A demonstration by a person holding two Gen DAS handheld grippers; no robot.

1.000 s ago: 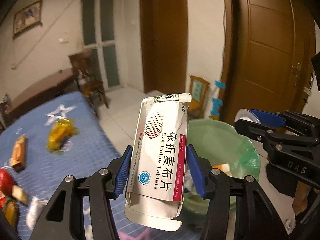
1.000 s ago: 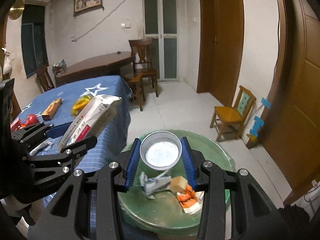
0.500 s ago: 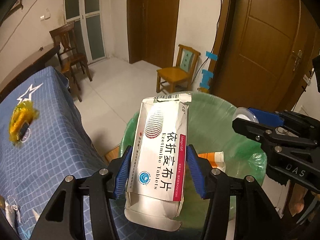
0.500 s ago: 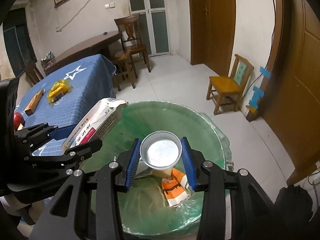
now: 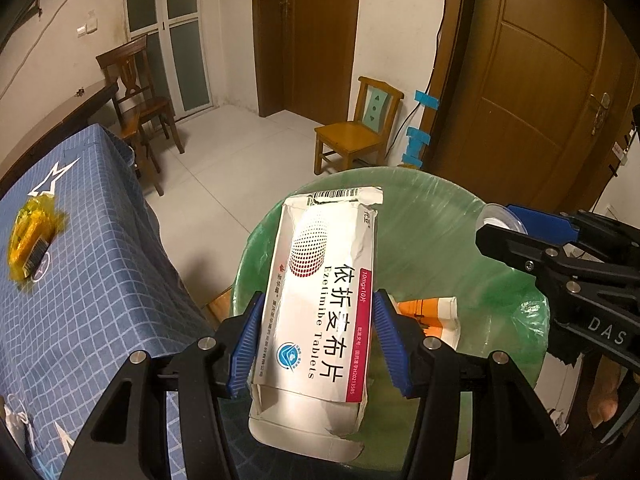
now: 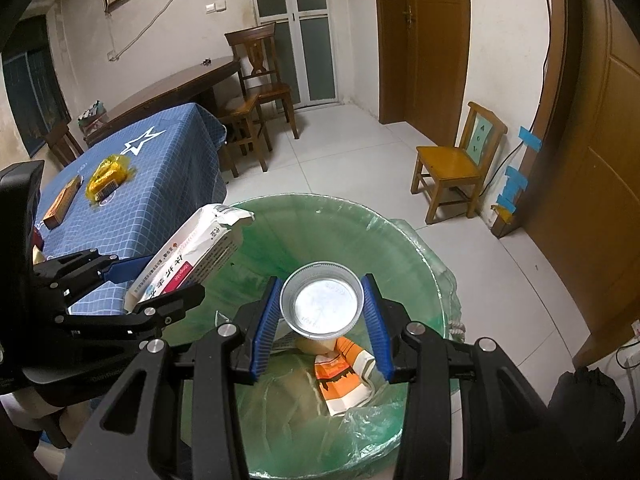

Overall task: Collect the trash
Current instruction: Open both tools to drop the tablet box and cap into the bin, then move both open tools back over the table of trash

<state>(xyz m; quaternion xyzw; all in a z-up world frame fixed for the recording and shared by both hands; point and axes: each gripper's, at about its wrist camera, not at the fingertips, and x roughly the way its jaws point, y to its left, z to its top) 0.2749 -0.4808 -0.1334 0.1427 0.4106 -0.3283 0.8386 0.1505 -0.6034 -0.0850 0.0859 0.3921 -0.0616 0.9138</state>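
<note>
The left gripper (image 5: 318, 338) is clenching a white medicine box (image 5: 320, 292) between its 2 blue pads, which are pressing on the box's long sides. The box is standing upright along the fingers, its torn top flap pointing away from the camera and its crushed bottom end hanging open near the lens. It is hanging over the near-left part of the green-lined trash bin (image 5: 436, 216), above the rim rather than inside.

The right gripper (image 6: 322, 318) is grasping a small clear plastic cup (image 6: 322, 306), its open mouth facing the camera, with the 2 blue pads squeezing its sides. The cup is hovering above the middle of the bin's opening. In the left wrist view the same cup (image 5: 494, 220) is showing at the tip of the right gripper (image 5: 520, 232), over the far-right side of the bin.

Down in the bin, an orange and white carton (image 6: 342, 376) is lying on the crumpled liner, just below the cup, with a pale rounded scrap just beside it.

A table with a blue checked cloth (image 6: 160, 188) is standing just left of the bin. A yellow wrapper (image 6: 107, 178) and a brown box (image 6: 62, 202) are lying on it, near each other. A small wooden chair (image 6: 452, 168) is standing against the wall beyond the bin.
</note>
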